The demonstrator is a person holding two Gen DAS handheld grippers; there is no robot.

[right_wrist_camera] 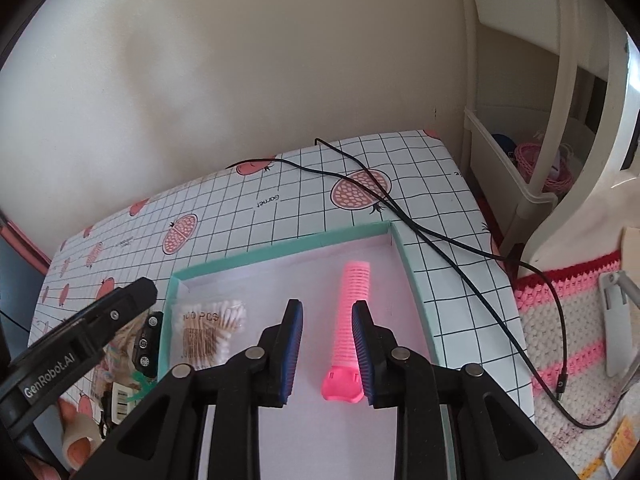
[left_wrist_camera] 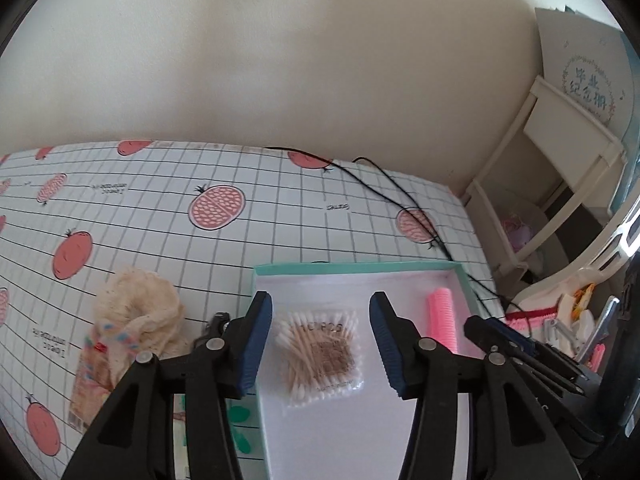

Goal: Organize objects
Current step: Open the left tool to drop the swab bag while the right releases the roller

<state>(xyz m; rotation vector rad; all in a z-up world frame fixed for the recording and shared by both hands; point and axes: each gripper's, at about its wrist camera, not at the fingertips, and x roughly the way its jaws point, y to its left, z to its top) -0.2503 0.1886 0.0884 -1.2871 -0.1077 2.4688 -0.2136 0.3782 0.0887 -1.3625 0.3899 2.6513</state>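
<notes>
Above the shallow mint-green cardboard tray (left_wrist_camera: 464,280), the left gripper (left_wrist_camera: 320,336) gapes wide over a clear packet of cotton swabs (left_wrist_camera: 320,352); the right gripper (right_wrist_camera: 327,344), half-open and empty, flanks a pink ribbed hair roller (right_wrist_camera: 352,320) inside.

Inside the teal tray (right_wrist_camera: 412,280), bare floor lies open between the bag of cotton swabs (right_wrist_camera: 208,330) at its left wall and the pink roller (right_wrist_camera: 352,312) near its right. A black cable (right_wrist_camera: 440,240) crosses the tabletop's (right_wrist_camera: 304,208) far right corner.
</notes>
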